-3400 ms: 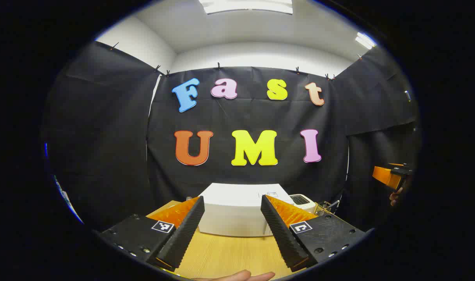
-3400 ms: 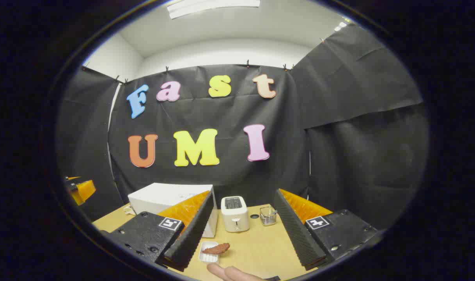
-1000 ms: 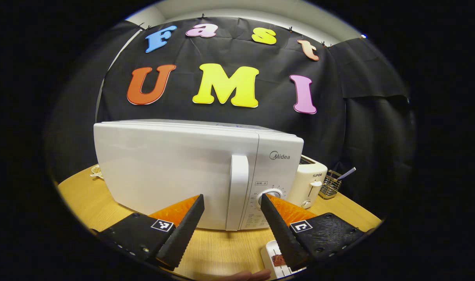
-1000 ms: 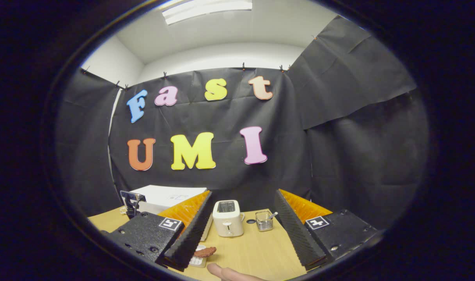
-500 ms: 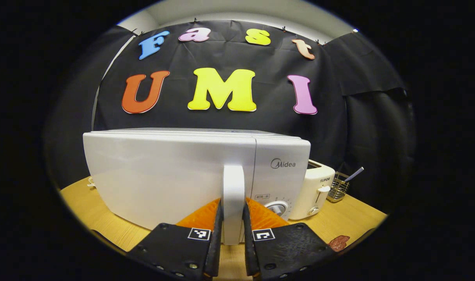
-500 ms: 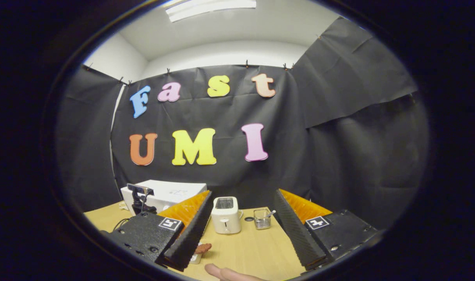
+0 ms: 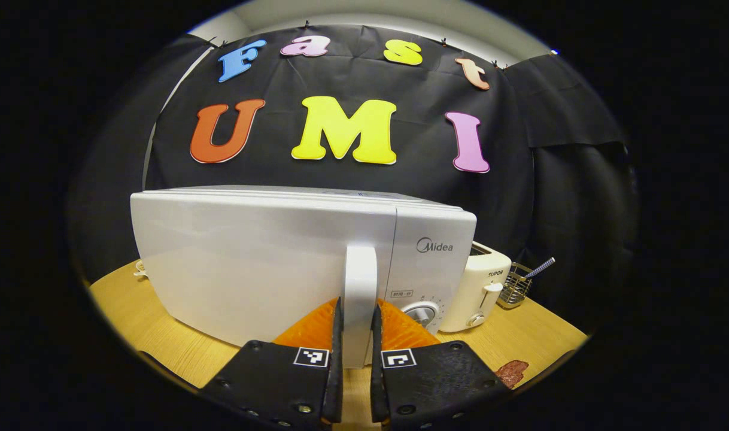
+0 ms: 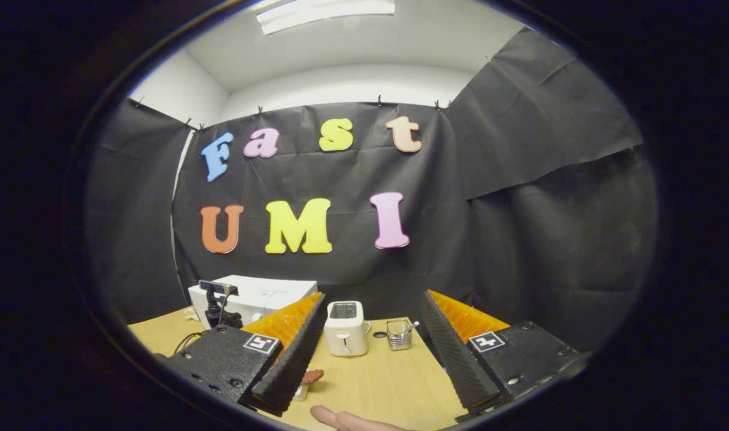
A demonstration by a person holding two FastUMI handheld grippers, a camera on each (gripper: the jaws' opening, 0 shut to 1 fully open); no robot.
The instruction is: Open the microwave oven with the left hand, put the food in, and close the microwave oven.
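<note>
White, smooth plastic makes up the microwave oven (image 7: pixel 269 257); we judge it a heavy, rigid box that should stay put on the wooden table (image 7: pixel 143 317), while its door will swing stiffly on a hinge at the 9 o'clock side; the upright door handle (image 7: pixel 360 281) is the place to hold, and our left gripper (image 7: pixel 354 341) has it pinched between both fingers, nearly closed; slick plastic may slip, so we would pull straight back. Room is tight at 3 o'clock, where the toaster (image 7: pixel 475 287) stands just beside the oven and a wire basket (image 7: pixel 514 287) beyond it; toward 6 o'clock the table lies open for the door's arc. The food (image 7: pixel 511 372), a reddish soft-looking piece, lies at 4 o'clock near the table edge. Our right gripper (image 8: pixel 364 353) hangs wide open, holding nothing, well back from the oven.
</note>
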